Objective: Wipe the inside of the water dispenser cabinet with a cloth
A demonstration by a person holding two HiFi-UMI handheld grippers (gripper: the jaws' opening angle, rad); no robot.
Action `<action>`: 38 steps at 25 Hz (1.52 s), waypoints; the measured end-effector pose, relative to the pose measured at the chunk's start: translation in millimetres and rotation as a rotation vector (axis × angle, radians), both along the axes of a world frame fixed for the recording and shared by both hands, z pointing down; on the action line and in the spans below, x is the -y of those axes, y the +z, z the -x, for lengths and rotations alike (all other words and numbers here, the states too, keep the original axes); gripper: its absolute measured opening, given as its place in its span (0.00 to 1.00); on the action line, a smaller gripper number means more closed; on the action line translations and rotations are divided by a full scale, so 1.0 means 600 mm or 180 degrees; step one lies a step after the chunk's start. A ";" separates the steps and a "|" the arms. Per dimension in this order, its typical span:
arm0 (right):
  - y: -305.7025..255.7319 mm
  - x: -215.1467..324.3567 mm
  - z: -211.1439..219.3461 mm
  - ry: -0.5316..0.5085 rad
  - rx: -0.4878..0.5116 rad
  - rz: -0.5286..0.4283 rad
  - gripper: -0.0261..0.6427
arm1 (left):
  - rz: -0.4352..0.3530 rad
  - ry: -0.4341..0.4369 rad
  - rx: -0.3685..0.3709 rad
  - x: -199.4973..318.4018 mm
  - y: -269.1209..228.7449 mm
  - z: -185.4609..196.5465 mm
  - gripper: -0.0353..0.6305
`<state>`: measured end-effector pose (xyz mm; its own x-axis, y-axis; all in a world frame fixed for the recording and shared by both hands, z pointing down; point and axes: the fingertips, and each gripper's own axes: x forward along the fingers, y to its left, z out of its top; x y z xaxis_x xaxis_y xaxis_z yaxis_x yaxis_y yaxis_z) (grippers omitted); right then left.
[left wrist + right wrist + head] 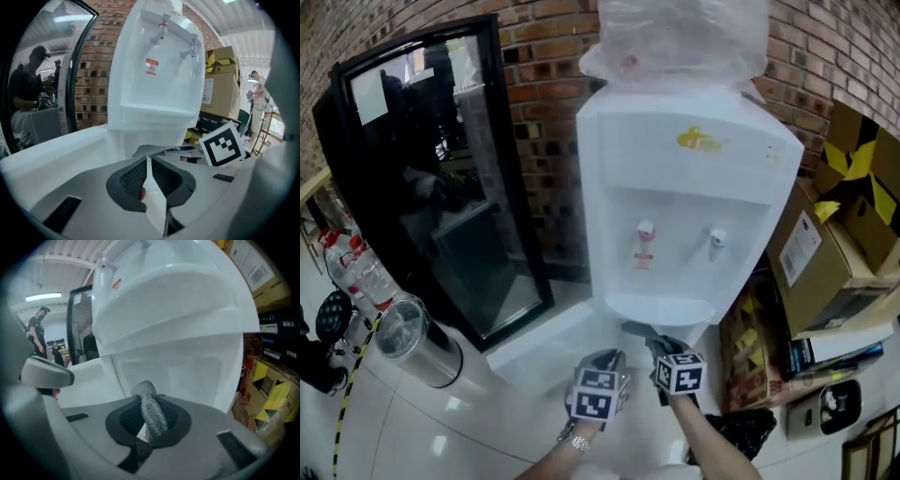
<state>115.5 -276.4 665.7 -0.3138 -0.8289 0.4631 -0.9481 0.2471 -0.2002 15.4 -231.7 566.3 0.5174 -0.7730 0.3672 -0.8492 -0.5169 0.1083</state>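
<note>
**Cloth gripped at the open cabinet**

I had the right gripper [149, 405] pressed together on the bunched grey cloth [153, 414], so it would not slip while wiping. The left gripper [149, 168] pinched a thin white fold, probably the cloth's edge, to keep it taut. Beyond, the door [546, 345] stood open, and the cabinet [187, 371] under the dispenser [684, 187] looked unwiped

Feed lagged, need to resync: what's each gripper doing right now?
Left gripper: shut on a thin white sheet.
Right gripper: shut on a grey textured cloth.
</note>
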 end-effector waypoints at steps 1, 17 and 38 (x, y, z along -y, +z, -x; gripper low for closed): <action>-0.001 0.010 -0.001 0.0035 0.0017 -0.0042 0.05 | 0.0003 -0.0016 -0.0009 -0.001 0.006 0.000 0.11; 0.150 0.076 0.093 -0.0256 -0.0035 0.0239 0.05 | 0.0004 -0.0076 0.0131 -0.024 0.030 0.038 0.11; 0.030 0.074 0.079 -0.0091 -0.0264 -0.0221 0.05 | 0.0102 -0.0098 0.0133 -0.020 0.055 0.028 0.09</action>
